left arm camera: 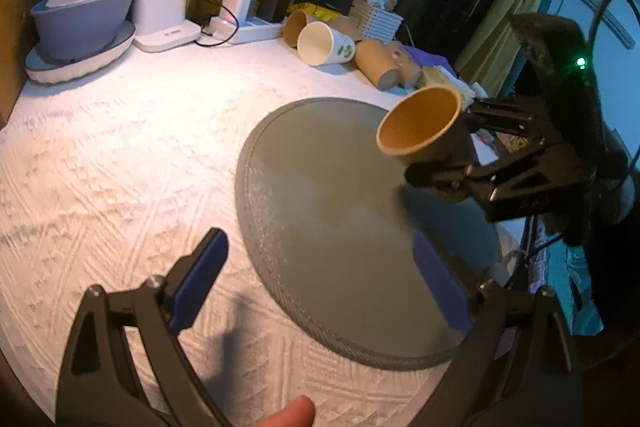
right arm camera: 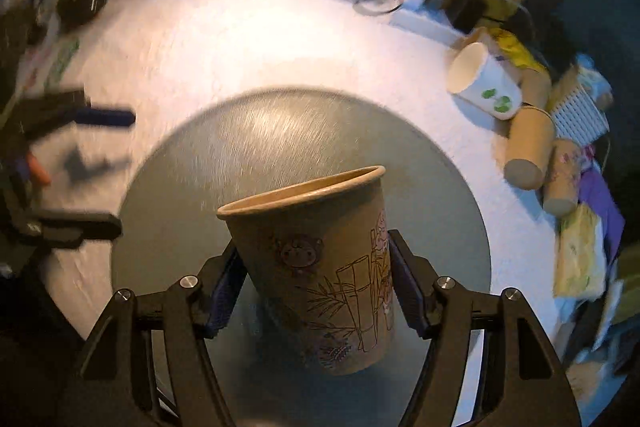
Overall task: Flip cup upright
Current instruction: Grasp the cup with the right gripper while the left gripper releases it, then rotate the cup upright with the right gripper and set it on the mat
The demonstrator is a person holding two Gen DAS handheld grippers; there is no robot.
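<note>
- Cluttered counter (left arm camera: 120,155) w/ white textured cloth, lamp-lit, yellow curtain behind; round grey flat tray (left arm camera: 320,219) sits mid-counter as the work spot, kept bare prob. so the cup has a flat landing.
- Brown printed paper cup (right arm camera: 320,267) is over the tray w/ rim up and leaning toward 1 o'clock in right wrist view; left view shows its mouth (left arm camera: 418,125) tipped toward that camera, so not upright yet. Can't tell if its base touches the tray.
- Right gripper (right arm camera: 316,291) is clamped on the cup's lower-mid wall, blue pads on both sides. A grip low on the body prob. lets the wrist roll the cup w/o crushing the rim.
- Left gripper (left arm camera: 320,279) hangs w/ jaws spread wide and nothing between them, at 6 o'clock of the tray, parked near but clear, likely as backup.
- Spare cups lie on their sides at 1–2 o'clock on the counter: white paper cup w/ green print (right arm camera: 484,83) and plain brown paper cups (right arm camera: 528,143), well apart from the tray.
- Grey bowl on white plate (left arm camera: 80,23) and white lamp base (left arm camera: 160,15) at 11 o'clock, out of the way.
- Judgement: flip mostly done; remaining is levelling the cup and setting its base flat on the tray. Risk: thin paper wall may dent or tip on release.
</note>
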